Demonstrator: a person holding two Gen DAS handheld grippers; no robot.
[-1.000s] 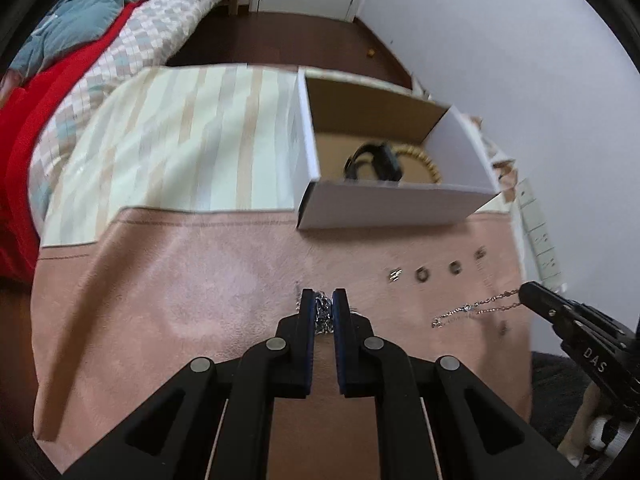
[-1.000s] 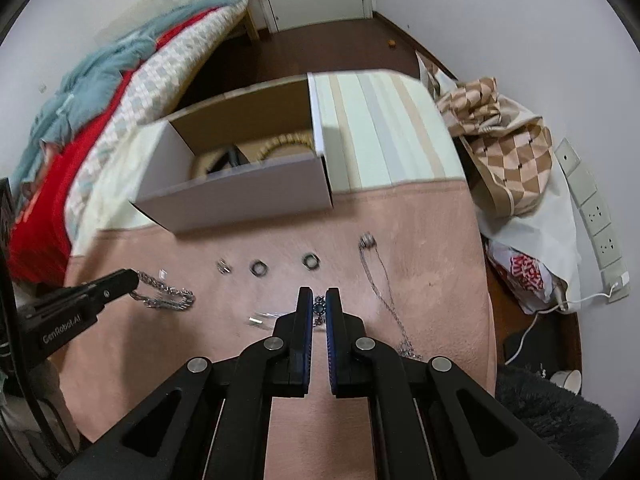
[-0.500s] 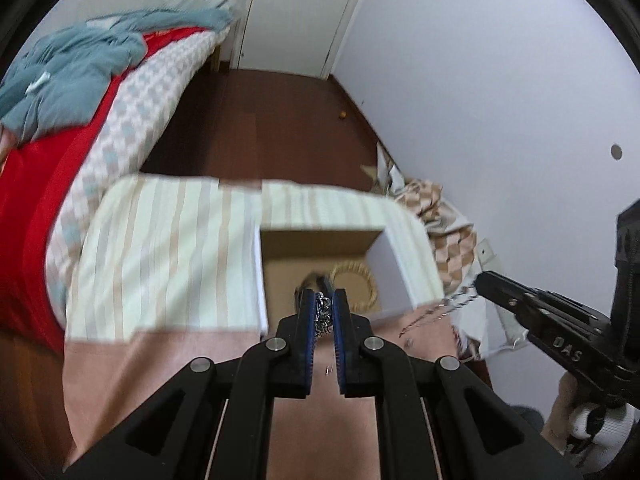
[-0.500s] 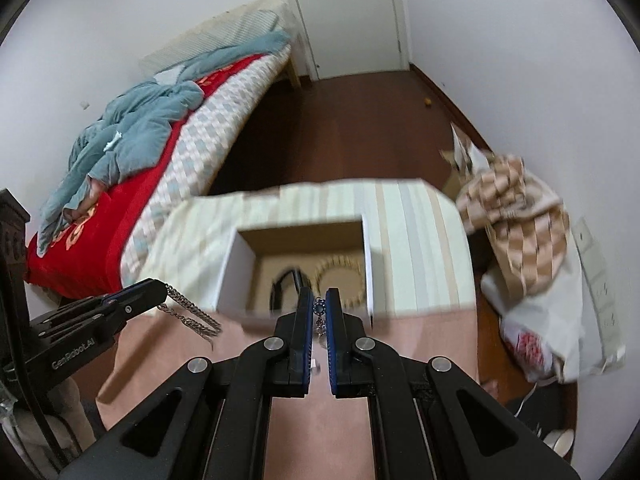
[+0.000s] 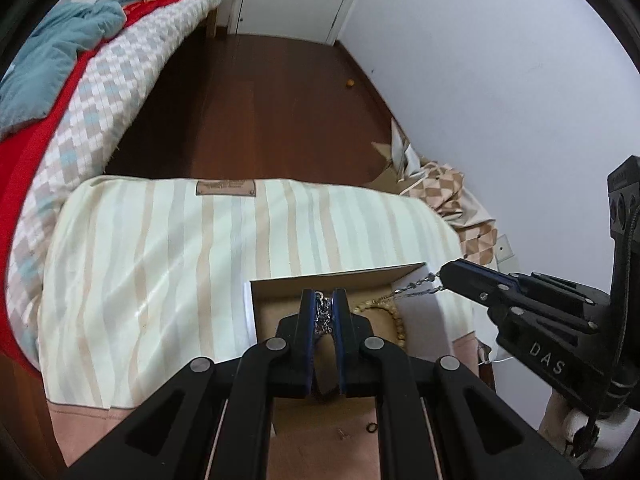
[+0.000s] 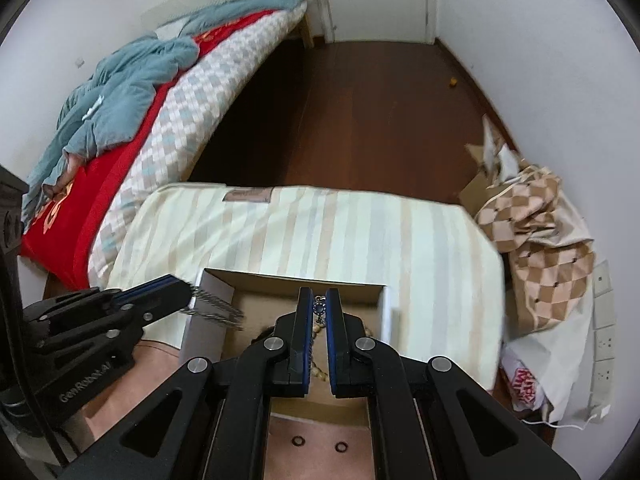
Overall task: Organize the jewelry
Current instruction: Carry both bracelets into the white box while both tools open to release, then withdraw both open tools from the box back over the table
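Both grippers hang over an open cardboard box with white outer walls. My left gripper is shut on a chunky silver chain, bunched between its blue pads. In the right wrist view the same chain dangles from the left gripper over the box's left wall. My right gripper is shut on a thin necklace with a small dark pendant. Its thin chain trails from the right gripper over the box's right corner. A beaded bracelet lies inside the box.
The box sits on a striped cloth beside a pink cloth, where two small rings lie. A bed is on the left. A checked bag and wall sockets are on the right.
Both grippers lifted their chains off the pink cloth and carried them forward until they hang over the open box. The rings stayed on the cloth.
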